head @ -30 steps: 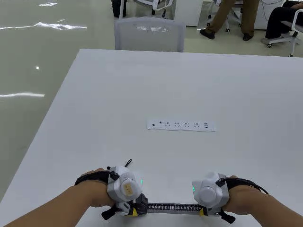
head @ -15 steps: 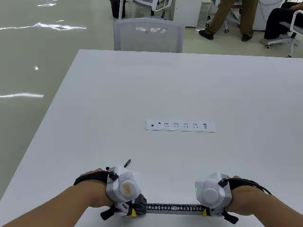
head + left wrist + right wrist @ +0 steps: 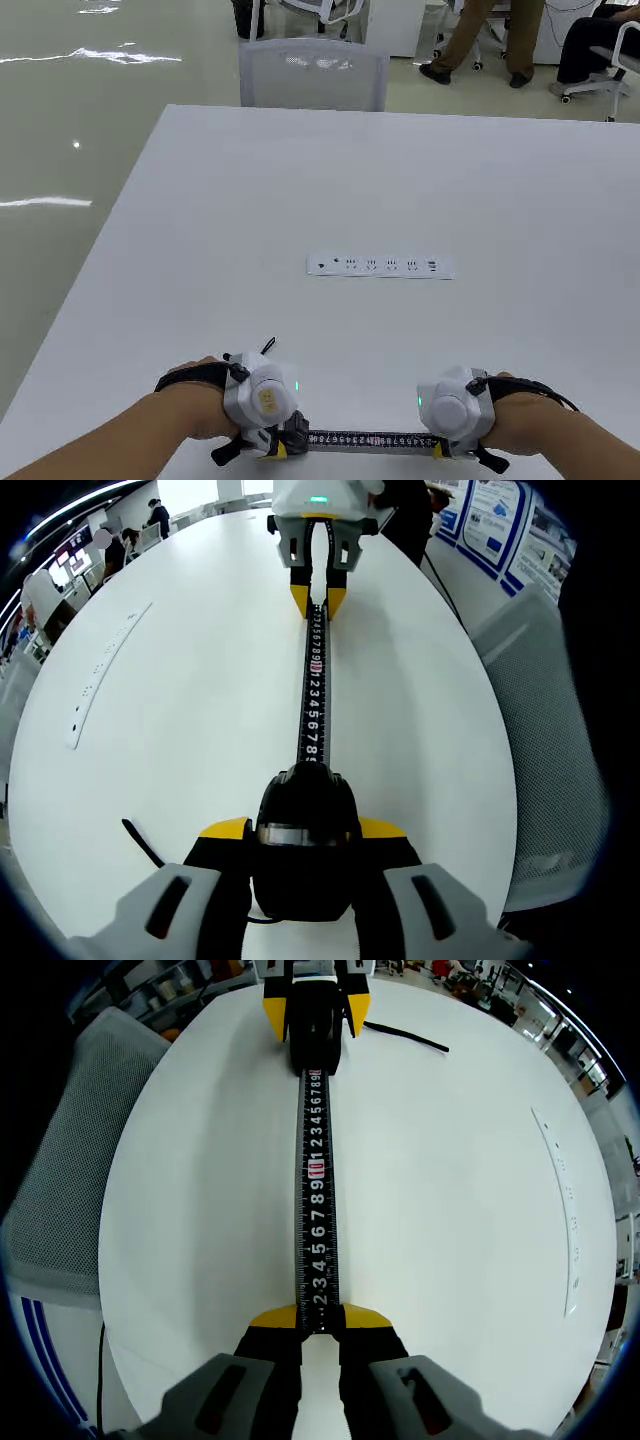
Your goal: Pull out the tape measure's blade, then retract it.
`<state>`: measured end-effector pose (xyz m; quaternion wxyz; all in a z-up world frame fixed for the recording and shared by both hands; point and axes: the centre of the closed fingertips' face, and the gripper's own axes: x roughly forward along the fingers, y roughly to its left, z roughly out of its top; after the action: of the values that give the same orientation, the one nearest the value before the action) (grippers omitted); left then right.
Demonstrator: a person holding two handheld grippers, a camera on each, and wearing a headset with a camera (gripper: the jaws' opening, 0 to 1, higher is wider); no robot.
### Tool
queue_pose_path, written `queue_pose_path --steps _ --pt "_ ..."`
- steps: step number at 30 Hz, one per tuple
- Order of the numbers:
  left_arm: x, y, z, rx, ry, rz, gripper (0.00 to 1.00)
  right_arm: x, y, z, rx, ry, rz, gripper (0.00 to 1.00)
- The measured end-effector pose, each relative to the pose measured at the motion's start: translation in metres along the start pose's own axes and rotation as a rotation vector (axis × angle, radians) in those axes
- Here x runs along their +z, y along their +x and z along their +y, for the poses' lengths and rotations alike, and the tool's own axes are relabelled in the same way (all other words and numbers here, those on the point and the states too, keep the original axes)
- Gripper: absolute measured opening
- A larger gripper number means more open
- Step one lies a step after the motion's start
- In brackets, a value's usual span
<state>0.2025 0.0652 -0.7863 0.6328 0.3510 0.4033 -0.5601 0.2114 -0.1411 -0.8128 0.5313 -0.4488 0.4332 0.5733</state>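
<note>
Since the head view puts the action at its very bottom edge, all you really get there is the left gripper [image 3: 283, 445] and right gripper [image 3: 440, 450] low over the near edge of the white table [image 3: 400, 180]. The blade [image 3: 365, 439] is stretched flat between them, with markings too small to read from up there.

The left gripper view is the close look. Both yellow-tipped jaws are clamped on the sides of the black case [image 3: 303, 825], which sits on the table. The blade runs straight out of it toward the other gripper. A thin black strap [image 3: 143, 842] lies on the table just beside the case; in the head view it's barely a squiggle.

The right gripper view sorts out the far end. Its jaws are pinched tight on the very tip of the blade, at the start of the scale. You can see white digits on black, with one mark in red about halfway along.

The head view does give the layout. A white power strip [image 3: 380, 265] lies flat mid-table, well apart from the tape, and a grey mesh chair [image 3: 313, 72] is tucked in at the far end. In the gripper views the strip is just a curved sliver off to one side.
</note>
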Motion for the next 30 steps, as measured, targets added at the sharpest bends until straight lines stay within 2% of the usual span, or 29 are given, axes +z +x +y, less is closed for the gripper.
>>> queue_pose_path --steps 30 --pt "0.001 0.000 0.000 -0.002 -0.007 -0.005 0.34 -0.024 -0.004 -0.001 -0.005 0.013 0.028 0.12"
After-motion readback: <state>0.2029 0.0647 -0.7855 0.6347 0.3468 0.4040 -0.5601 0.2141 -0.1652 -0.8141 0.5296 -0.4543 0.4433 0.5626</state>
